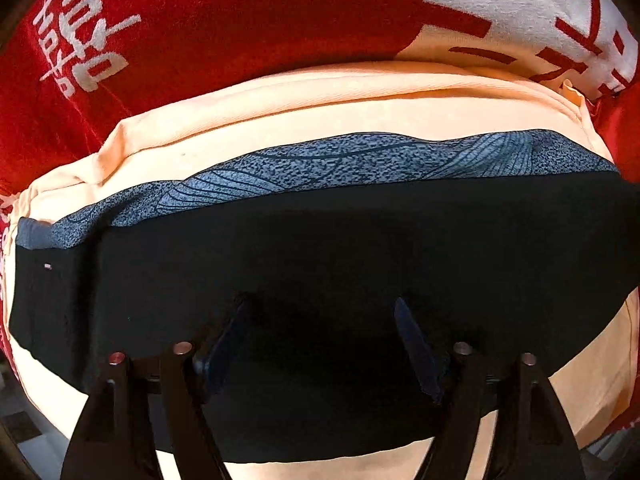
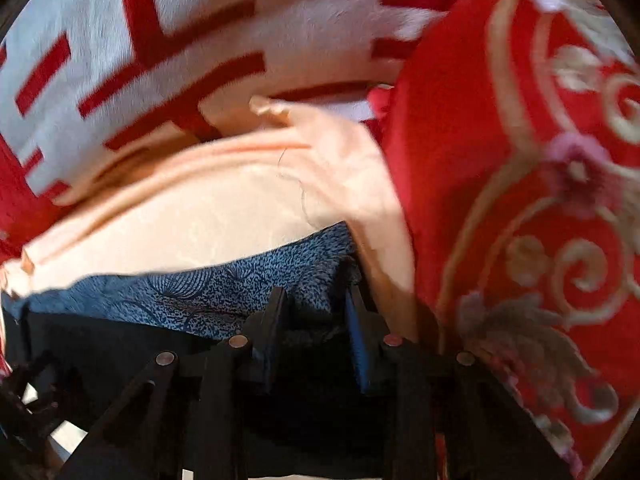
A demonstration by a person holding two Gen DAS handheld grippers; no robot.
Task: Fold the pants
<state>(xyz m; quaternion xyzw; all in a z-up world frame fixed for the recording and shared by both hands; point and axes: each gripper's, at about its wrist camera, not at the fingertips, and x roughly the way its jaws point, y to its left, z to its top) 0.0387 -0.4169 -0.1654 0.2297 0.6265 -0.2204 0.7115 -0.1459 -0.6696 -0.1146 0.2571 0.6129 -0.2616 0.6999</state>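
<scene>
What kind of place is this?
Probably a bedroom, working on a bed: a red blanket with white characters lies under the folded garments, and a red embroidered pillow sits beside them. No furniture frame shows, so this is a guess.

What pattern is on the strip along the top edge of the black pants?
Speckled blue-grey strip with thin dark curved fan-like lines; clearest in the left wrist view.
</scene>
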